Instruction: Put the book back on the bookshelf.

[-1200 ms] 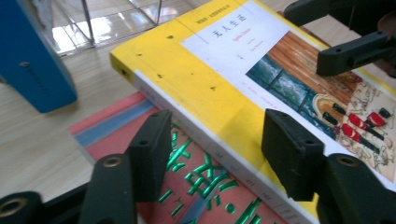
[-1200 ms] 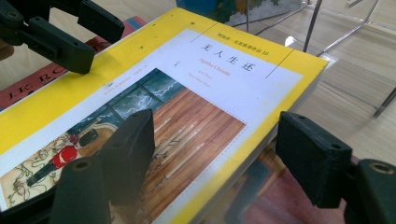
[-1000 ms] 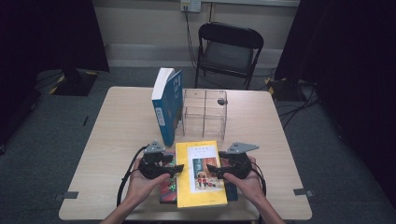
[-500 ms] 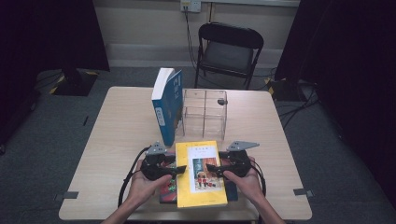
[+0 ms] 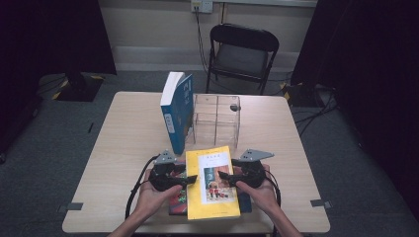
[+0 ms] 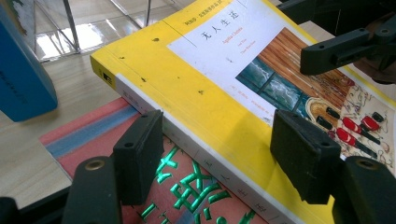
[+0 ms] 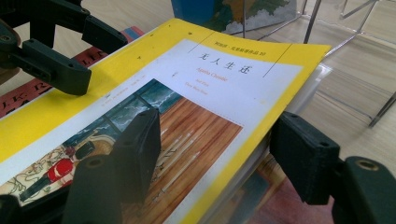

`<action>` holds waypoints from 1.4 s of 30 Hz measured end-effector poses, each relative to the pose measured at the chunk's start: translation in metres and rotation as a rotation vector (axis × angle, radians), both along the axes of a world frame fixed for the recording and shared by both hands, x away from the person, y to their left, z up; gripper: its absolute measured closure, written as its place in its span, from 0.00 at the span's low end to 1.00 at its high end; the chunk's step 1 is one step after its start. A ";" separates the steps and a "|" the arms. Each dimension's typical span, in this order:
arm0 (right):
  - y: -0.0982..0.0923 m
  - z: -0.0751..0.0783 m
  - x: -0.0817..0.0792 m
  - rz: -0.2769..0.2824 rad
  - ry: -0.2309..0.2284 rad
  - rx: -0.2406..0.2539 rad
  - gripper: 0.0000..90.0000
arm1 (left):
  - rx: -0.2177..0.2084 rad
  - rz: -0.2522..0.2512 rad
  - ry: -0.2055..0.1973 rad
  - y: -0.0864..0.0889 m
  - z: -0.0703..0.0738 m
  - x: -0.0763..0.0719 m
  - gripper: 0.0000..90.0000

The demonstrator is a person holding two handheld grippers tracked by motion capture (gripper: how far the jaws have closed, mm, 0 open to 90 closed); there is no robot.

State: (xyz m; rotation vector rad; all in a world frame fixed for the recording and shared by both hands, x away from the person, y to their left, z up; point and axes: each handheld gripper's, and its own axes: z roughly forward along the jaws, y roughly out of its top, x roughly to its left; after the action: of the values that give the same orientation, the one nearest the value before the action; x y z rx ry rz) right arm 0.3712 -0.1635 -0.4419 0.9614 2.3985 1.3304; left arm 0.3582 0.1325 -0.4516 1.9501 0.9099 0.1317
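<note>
A yellow paperback (image 5: pixel 212 182) lies on top of a short stack at the table's front edge. Under it lies a red book (image 6: pixel 93 135) with green lettering. My left gripper (image 5: pixel 190 178) reaches in at the yellow book's spine. Its jaws (image 6: pixel 219 135) are open and straddle that edge, one pad over the red book and one over the cover (image 6: pixel 201 93). My right gripper (image 5: pixel 222 175) stands at the opposite edge. Its jaws (image 7: pixel 219 135) have just been closing. One pad is over the cover (image 7: pixel 210 70); the other stands beside the page edge, apart from it.
A blue book (image 5: pixel 175 111) stands upright against a clear acrylic organizer (image 5: pixel 216 118) at mid-table. The wooden table (image 5: pixel 123 138) has free room left and right of the stack. A black folding chair (image 5: pixel 242 49) stands behind it. Cables trail from both grippers.
</note>
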 end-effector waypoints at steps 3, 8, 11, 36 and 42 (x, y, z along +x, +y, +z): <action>-0.002 0.002 -0.002 -0.001 -0.012 0.014 0.46 | -0.001 0.001 0.000 0.000 0.000 0.000 0.38; -0.006 0.000 -0.002 0.000 0.014 0.018 0.44 | -0.001 -0.004 -0.006 0.000 -0.001 0.000 0.38; -0.009 -0.002 -0.001 0.006 0.036 0.029 0.40 | -0.006 -0.005 -0.005 0.000 -0.001 0.000 0.38; 0.002 -0.006 0.018 -0.058 0.152 0.061 0.29 | 0.004 -0.011 0.001 0.000 0.000 0.001 0.38; -0.007 -0.006 0.018 -0.094 0.182 0.128 0.42 | 0.004 -0.014 -0.007 0.000 0.000 0.001 0.38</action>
State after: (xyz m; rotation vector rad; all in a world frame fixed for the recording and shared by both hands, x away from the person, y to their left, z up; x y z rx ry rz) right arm 0.3894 -0.1705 -0.4483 1.2643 2.3855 1.4333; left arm 0.3592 0.1327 -0.4517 1.9584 0.8922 0.1326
